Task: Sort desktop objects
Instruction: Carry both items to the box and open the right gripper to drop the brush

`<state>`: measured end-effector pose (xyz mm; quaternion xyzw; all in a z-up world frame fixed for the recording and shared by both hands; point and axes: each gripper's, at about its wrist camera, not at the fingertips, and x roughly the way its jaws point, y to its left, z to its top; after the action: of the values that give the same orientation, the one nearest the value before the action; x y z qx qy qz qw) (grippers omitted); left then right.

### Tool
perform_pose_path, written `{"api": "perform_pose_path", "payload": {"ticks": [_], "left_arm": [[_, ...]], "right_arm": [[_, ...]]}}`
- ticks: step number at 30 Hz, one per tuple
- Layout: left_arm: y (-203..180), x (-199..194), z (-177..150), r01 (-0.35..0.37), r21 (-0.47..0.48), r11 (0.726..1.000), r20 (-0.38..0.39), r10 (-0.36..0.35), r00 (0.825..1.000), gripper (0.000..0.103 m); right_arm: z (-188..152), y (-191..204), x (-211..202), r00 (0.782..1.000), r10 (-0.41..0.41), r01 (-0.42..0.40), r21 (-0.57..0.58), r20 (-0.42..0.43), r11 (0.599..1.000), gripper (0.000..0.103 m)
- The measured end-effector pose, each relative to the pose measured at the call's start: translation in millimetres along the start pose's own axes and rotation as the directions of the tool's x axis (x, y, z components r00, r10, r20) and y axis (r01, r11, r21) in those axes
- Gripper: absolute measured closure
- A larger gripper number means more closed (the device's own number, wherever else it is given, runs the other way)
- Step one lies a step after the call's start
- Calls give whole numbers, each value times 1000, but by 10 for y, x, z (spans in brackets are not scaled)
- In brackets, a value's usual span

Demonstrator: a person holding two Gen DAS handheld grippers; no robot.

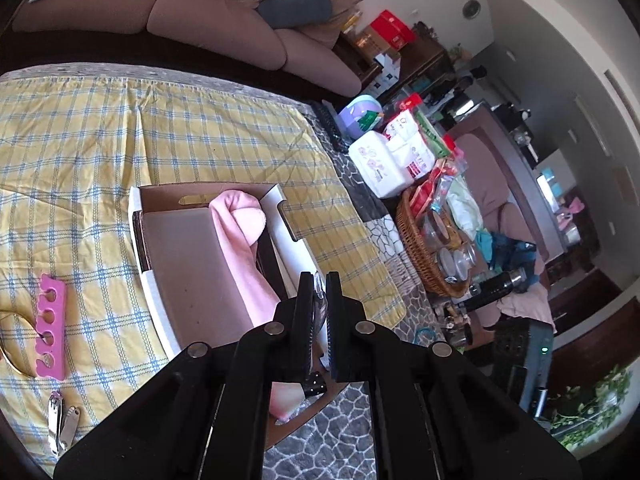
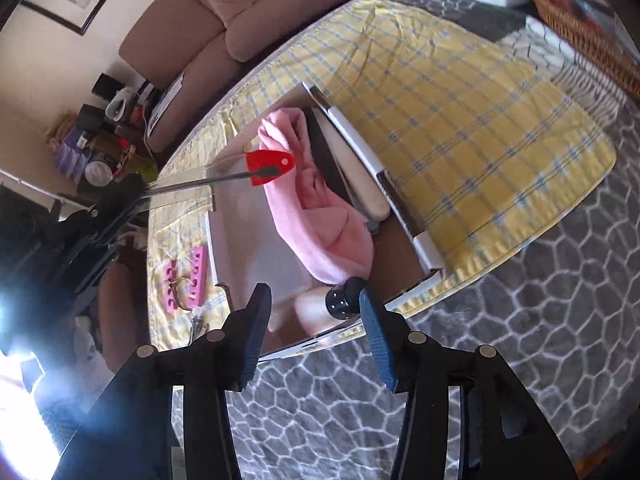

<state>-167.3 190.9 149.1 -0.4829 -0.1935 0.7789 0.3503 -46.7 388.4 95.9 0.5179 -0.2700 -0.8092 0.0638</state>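
Observation:
An open cardboard box (image 1: pixel 168 264) sits on the yellow checked cloth (image 1: pixel 224 132) and holds a pink towel (image 1: pixel 236 240); it also shows in the right wrist view (image 2: pixel 430 250) with the towel (image 2: pixel 320 216). My left gripper (image 1: pixel 319 280) is shut on a thin clear packet with a red header card (image 2: pixel 268 164), held over the box. My right gripper (image 2: pixel 314 300) is open above the box's near corner, beside a small black cap (image 2: pixel 340 302). A pink toe separator (image 1: pixel 50 328) and nail clippers (image 1: pixel 62 420) lie on the cloth left of the box.
A wicker basket (image 1: pixel 416 240) of jars and packets, white tissue packs (image 1: pixel 380 164) and a black bottle (image 1: pixel 496 286) stand at the table's right end. A sofa (image 1: pixel 200 12) lies behind. Grey patterned mat (image 2: pixel 520 300) covers the table edge.

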Motion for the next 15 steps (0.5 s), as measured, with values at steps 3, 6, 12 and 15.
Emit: {"api": "perform_pose_path", "payload": {"ticks": [3, 6, 12, 15], "left_arm": [[-2, 99, 67, -14, -11, 1000, 10, 14, 1000, 98], [56, 144, 144, -39, -34, 999, 44, 40, 998, 98], [56, 293, 262, -171, -12, 985, 169, 171, 971, 98], [-78, 471, 201, -274, 68, 959, 207, 255, 945, 98]], "right_arm": [[94, 31, -182, 999, -20, 24, -63, 50, 998, 55], [199, 53, -228, 997, -12, 18, -79, 70, 997, 52], [281, 65, -59, 998, -20, 27, -123, 57, 992, 50], [252, 12, 5, 999, -21, 27, -130, 47, 991, 50]]}}
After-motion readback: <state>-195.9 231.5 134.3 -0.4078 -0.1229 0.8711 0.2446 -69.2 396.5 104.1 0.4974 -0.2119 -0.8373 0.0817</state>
